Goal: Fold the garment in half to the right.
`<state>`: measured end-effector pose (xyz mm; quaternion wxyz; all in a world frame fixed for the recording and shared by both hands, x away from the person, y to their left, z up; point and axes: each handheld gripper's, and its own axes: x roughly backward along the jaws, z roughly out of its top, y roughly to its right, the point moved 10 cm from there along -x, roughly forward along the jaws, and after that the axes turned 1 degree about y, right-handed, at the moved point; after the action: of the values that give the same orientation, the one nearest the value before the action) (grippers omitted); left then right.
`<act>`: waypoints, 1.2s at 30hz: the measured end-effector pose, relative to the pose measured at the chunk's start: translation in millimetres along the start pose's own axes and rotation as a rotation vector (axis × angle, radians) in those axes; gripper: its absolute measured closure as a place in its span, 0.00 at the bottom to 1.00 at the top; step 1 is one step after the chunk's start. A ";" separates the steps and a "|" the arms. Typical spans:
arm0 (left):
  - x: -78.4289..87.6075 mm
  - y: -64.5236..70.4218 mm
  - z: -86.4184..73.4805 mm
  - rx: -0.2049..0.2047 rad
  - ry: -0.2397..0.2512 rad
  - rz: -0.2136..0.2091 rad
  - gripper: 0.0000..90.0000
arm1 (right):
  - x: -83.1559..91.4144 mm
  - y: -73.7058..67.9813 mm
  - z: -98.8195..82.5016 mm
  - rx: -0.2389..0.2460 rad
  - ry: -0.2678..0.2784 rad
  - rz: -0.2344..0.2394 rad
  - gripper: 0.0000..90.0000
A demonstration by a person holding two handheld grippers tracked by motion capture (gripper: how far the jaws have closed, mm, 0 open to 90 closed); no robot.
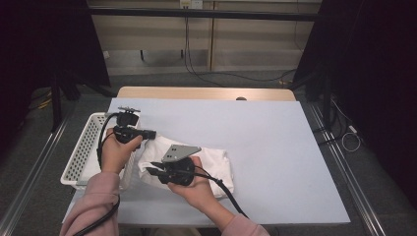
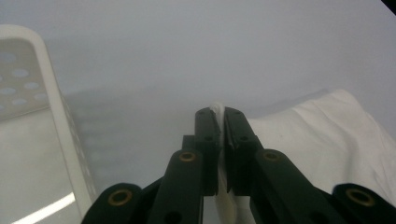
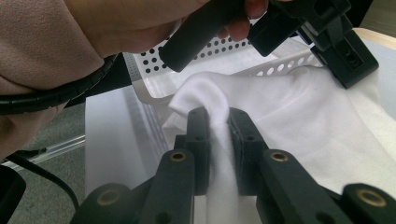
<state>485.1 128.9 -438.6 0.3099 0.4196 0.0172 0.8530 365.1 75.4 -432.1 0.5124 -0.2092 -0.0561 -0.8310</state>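
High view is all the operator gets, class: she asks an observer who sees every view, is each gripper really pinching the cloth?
Observer: Yes for the left gripper: its jaws are shut on a thin fold of the cloth.
Operator: And the right?
Observer: The right gripper is shut on a thicker bunch of cloth that bulges above its tips.
Operator: Is the basket close?
Observer: In the right gripper view, the cloth's edge lies against the basket wall.

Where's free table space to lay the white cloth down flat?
Free: the blue mat right of the white cloth, out to its far and right edges. Crowded: the near-left corner, where the white basket, both tools and the cloth bunch together.
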 end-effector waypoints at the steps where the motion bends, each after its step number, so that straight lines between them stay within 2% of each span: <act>1: 0.7 -0.9 -0.4 -0.008 -0.004 0.000 0.95 | -0.5 -0.3 0.2 0.002 0.000 -0.001 0.89; 18: 8.8 -9.2 -3.8 -0.012 -0.019 0.014 0.95 | -8.7 -6.4 3.7 0.010 0.008 0.010 0.89; 21: 10.0 -9.5 -3.6 -0.003 -0.013 0.013 0.95 | -9.9 -8.1 4.1 0.007 0.007 0.012 0.89; 25: 11.3 -11.1 -4.0 -0.010 -0.016 0.016 0.95 | -10.7 -8.9 5.3 0.015 0.007 0.010 0.89; 32: 12.6 -11.3 -3.4 0.010 -0.008 0.015 0.95 | -12.3 -10.1 7.4 0.017 0.010 0.009 0.89; 36: 14.6 -14.4 -3.0 0.001 -0.006 0.023 0.95 | -14.0 -11.2 8.5 0.019 0.013 0.012 0.89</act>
<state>483.7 149.1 -434.4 0.2998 0.4224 0.0121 0.8553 363.2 94.8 -428.7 0.5198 -0.1991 -0.0595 -0.8286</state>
